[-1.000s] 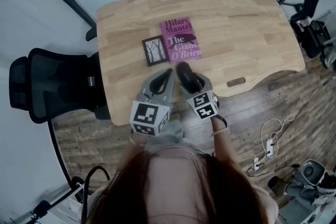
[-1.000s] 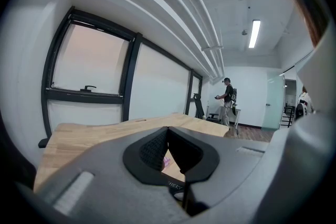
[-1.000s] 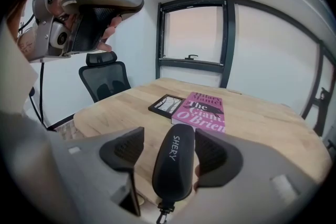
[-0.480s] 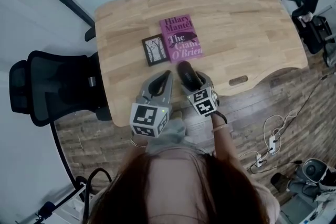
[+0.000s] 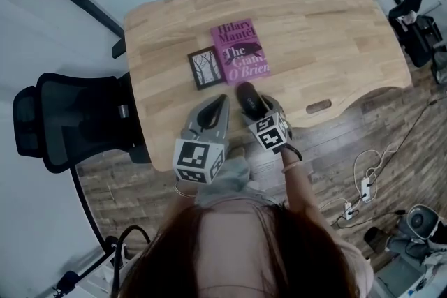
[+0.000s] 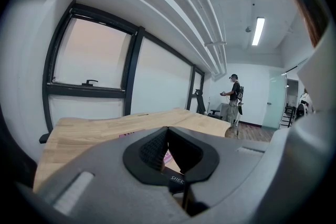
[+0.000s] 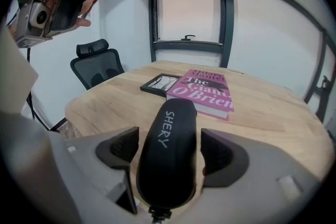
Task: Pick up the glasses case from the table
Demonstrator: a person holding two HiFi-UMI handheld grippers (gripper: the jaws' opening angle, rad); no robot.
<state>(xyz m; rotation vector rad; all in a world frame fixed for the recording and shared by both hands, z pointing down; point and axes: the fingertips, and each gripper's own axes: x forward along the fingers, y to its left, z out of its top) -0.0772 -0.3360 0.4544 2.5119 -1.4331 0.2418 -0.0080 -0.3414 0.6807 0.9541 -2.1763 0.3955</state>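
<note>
The black glasses case (image 7: 170,149), printed SHERY, lies lengthwise between the jaws of my right gripper (image 7: 169,138), low over the table's near edge. The jaws are opening, and a gap shows between each pad and the case. In the head view the glasses case (image 5: 248,98) pokes out past my right gripper (image 5: 257,109), just in front of the pink book. To its left my left gripper (image 5: 223,99) hovers beside it. In the left gripper view, my left gripper (image 6: 167,131) has its pads meeting at the tip with nothing between them.
A pink book (image 5: 239,51) and a small black-framed picture (image 5: 206,67) lie mid-table on the wooden table (image 5: 321,24). A black office chair (image 5: 70,115) stands at the left. Cables and a power strip (image 5: 363,188) lie on the floor to the right.
My right gripper has dipped slightly toward the table with the case between its jaws. The left gripper has stayed put.
</note>
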